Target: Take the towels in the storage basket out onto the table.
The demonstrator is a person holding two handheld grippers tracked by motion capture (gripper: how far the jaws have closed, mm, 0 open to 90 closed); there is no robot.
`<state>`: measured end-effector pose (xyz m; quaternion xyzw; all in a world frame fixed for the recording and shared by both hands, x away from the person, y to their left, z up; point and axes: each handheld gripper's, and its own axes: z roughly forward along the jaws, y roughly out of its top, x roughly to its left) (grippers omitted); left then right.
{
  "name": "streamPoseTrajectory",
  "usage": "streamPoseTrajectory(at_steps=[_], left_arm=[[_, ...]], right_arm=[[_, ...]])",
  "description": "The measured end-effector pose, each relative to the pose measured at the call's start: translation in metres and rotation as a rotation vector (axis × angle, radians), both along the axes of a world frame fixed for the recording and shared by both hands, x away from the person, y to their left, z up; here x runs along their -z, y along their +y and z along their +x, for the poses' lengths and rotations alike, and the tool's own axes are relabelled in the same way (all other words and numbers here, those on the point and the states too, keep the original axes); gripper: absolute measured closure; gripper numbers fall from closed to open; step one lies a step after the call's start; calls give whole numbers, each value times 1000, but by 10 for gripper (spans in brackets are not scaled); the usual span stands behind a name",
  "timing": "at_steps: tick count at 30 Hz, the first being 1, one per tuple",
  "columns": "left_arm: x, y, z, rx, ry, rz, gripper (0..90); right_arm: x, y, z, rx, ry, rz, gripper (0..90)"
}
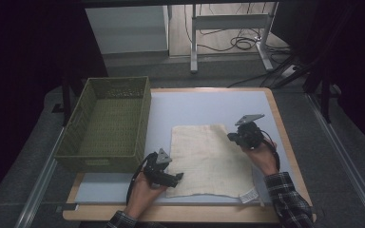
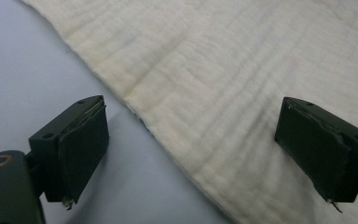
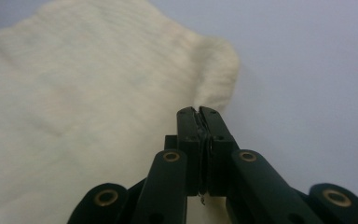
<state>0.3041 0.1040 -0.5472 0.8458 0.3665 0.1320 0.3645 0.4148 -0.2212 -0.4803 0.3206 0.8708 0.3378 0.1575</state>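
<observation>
Inspecting from the largest item down: my desk (image 1: 275, 124) carries a green basket (image 1: 105, 124) at its left and a cream cloth (image 1: 212, 159) lying flat at the centre, long axis running away from me. My right tool (image 1: 235, 137) is clenched, pinching the cloth's far right corner (image 3: 214, 70), which is bunched up off the mat. My left tool (image 1: 177, 178) is released, jaws straddling the near left edge (image 2: 168, 140). I judge a fold toward the near side comes next.
</observation>
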Motion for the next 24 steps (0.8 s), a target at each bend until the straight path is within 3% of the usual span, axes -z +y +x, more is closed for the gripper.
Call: streamPoseTrajectory(at_steps=[4, 8, 10, 14, 17, 20, 24], left_arm=[[0, 0, 0, -1, 1, -1, 98], [0, 0, 0, -1, 1, -1, 98], [0, 0, 0, -1, 1, -1, 99], [0, 0, 0, 0, 0, 0, 99], [0, 0, 0, -2, 1, -2, 99], [0, 0, 0, 0, 0, 0, 99], [0, 0, 0, -2, 1, -2, 99]], right_arm=[[5, 19, -17, -74, 31, -1, 867], [20, 32, -26, -125, 84, -18, 771], [19, 32, -26, -128, 83, -11, 748], [2, 24, -21, -92, 62, 41, 713], [-5, 20, -18, -56, 47, 32, 680], [-1, 18, -14, -41, 58, 43, 639], [12, 24, -15, -72, 80, 61, 622]])
